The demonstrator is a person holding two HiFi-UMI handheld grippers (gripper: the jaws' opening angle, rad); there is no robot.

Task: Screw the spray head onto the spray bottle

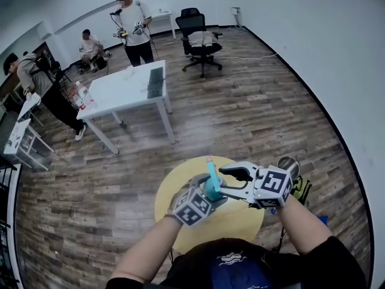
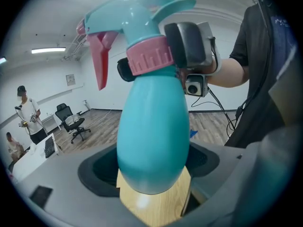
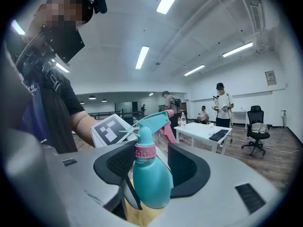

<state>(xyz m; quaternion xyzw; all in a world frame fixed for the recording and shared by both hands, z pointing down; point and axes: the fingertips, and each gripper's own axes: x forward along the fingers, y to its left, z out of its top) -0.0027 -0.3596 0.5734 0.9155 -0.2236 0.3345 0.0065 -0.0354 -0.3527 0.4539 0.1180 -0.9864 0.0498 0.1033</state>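
A teal spray bottle (image 1: 212, 184) hangs in the air above the round yellow table (image 1: 240, 221). My left gripper (image 1: 209, 192) is shut on its fat body (image 2: 151, 136), with the dark pads (image 2: 97, 174) on both sides. The teal spray head (image 2: 137, 13) with a pink trigger (image 2: 100, 56) sits on the bottle's neck by a pink collar (image 2: 149, 56). My right gripper (image 3: 154, 167) comes in from the right at collar height. It stands open, its pads (image 3: 182, 164) on either side of the collar (image 3: 144, 151) with a gap on the right.
A metal cup (image 1: 289, 164) stands at the table's right edge. Further off are a white table (image 1: 126, 89) with a keyboard, an office chair (image 1: 198, 38), a standing person (image 1: 133, 26) and two others (image 1: 36, 83) at the left. A wall runs along the right.
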